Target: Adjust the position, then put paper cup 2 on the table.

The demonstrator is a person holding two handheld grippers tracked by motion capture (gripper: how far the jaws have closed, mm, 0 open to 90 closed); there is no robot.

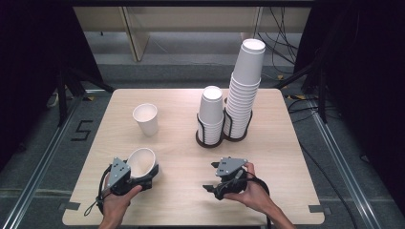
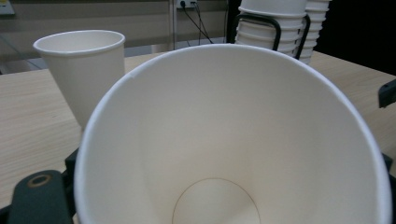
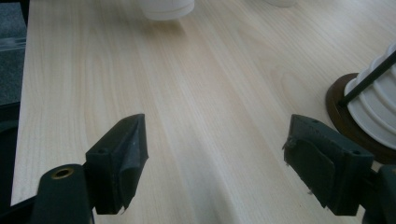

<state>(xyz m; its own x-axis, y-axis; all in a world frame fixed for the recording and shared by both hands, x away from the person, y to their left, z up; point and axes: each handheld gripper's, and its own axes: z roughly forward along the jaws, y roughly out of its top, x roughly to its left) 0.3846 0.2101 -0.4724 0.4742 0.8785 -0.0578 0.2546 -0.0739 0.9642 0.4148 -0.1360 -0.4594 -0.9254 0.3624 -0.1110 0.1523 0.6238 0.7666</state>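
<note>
Paper cup (image 1: 142, 161), white, tilted, mouth toward the camera: held in the left gripper (image 1: 143, 179), jaws clamped on its lower wall, above the table (image 1: 186, 200) near its front-left edge. Right gripper (image 1: 208, 187): jaws wide apart, nothing between, over bare wood.

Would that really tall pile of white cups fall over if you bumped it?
The tall cup stack already leans, so its top would probably sway or topple. Its black wire holder grips only the bottom part. Thin paper cups likely weigh little, so a small push might shift them.
</note>
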